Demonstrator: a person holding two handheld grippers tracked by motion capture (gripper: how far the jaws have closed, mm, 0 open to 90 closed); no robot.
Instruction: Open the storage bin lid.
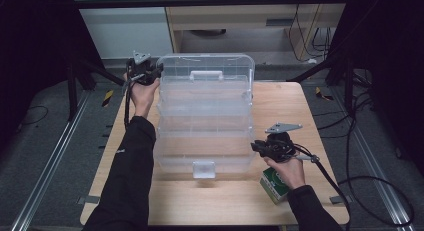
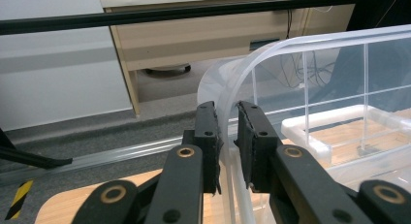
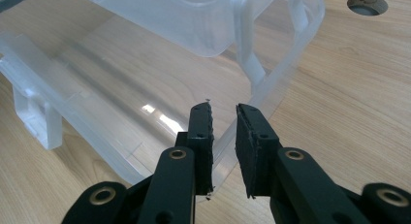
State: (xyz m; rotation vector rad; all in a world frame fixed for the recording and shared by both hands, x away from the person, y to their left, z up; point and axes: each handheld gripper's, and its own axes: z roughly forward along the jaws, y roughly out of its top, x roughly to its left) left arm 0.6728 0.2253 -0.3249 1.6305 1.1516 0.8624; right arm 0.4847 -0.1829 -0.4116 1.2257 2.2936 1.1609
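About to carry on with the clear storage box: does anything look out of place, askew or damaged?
Nothing looks damaged or spilled. The storage box sits fanned open and square on the table. The left gripper straddles the lid's rim, the right gripper the base's rim. One stray: a green carton under the right hand.

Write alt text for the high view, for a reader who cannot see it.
A person holds an opened clear plastic organiser box on a wooden table, the left gripper at the lid's far left corner and the right gripper at the base's near right edge. A green-and-white carton lies under the right hand.
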